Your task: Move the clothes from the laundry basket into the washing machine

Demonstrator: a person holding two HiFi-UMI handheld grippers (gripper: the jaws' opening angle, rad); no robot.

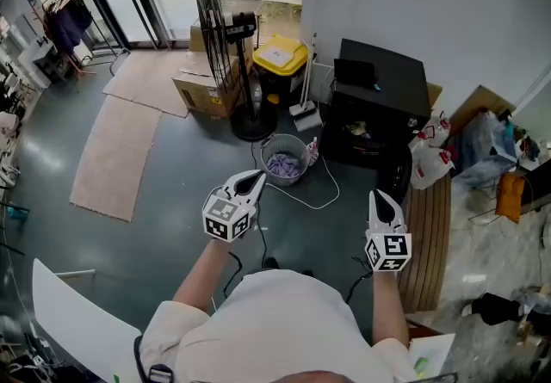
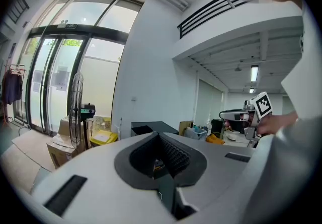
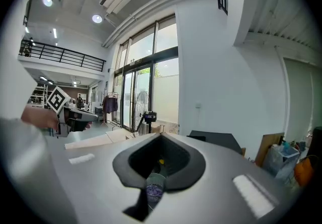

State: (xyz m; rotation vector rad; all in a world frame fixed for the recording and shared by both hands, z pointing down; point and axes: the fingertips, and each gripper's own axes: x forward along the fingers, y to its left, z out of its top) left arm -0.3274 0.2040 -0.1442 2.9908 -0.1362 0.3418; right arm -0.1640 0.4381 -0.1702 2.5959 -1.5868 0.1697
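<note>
task judged barely begun: the laundry basket [image 1: 269,145], on the floor at frame centre, holds purple clothes [image 1: 283,166] beside the washing machine [image 1: 383,89] upper right, while left gripper [image 1: 254,179] and right gripper [image 1: 378,200] hover closed, empty.
</note>
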